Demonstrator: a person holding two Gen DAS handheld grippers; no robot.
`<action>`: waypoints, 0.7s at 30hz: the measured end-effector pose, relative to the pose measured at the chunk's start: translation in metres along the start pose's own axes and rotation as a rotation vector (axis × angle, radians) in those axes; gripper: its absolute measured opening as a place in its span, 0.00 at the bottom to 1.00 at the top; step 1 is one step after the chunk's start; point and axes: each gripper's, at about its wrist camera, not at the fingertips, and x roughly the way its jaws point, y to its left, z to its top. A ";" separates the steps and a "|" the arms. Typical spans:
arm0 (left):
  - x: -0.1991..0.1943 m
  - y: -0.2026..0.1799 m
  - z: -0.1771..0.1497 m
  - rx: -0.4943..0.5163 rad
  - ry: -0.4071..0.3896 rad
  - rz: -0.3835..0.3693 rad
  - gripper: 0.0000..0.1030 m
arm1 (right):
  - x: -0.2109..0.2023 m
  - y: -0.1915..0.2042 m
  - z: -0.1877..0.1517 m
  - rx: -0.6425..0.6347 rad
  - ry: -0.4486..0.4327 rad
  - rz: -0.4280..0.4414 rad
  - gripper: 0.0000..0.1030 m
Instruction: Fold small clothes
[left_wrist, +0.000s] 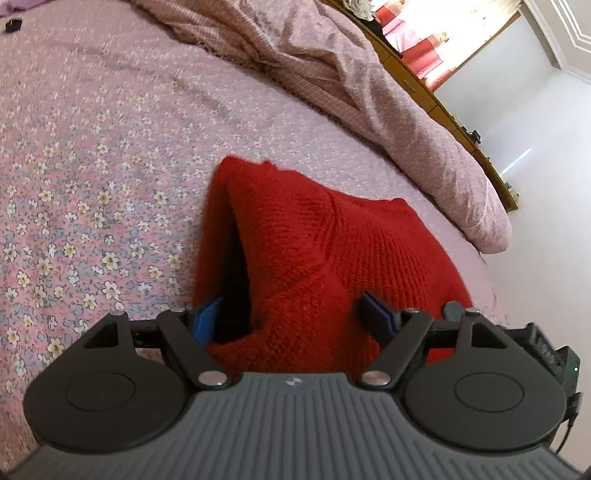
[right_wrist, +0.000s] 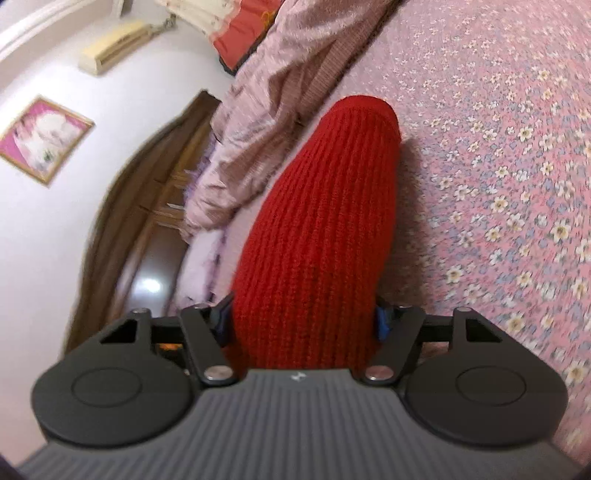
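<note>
Left wrist view: left gripper (left_wrist: 291, 314), jaws spread, straddles a bunched red knitted garment (left_wrist: 317, 243) at lower centre, on the pink floral bedsheet (left_wrist: 81, 155). Right wrist view: right gripper (right_wrist: 303, 321) pinches the garment's ribbed sleeve-like roll (right_wrist: 325, 206) at centre. Good practice, as judged: keep both edges level and lay the fold flat.

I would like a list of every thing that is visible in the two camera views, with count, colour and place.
knitted garment: one, red, on the bed, between the fingers of both grippers
bedsheet: one, pink with small flowers, covering the bed
blanket: one, dusty pink, bunched along the bed's far edge
headboard: one, brown wood, behind the blanket
picture: one, pink frame, on the white wall
left gripper: one, black with blue pads, garment between them
right gripper: one, black with blue pads, around the garment
</note>
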 end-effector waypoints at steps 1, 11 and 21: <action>-0.003 -0.003 -0.001 0.005 -0.004 -0.003 0.79 | -0.004 0.001 0.000 0.017 -0.005 0.019 0.66; -0.023 -0.046 -0.039 0.030 0.047 -0.074 0.77 | -0.066 -0.002 -0.012 0.072 -0.046 0.092 0.66; -0.032 -0.093 -0.104 0.180 0.125 -0.083 0.77 | -0.143 -0.032 -0.039 0.095 -0.065 0.038 0.66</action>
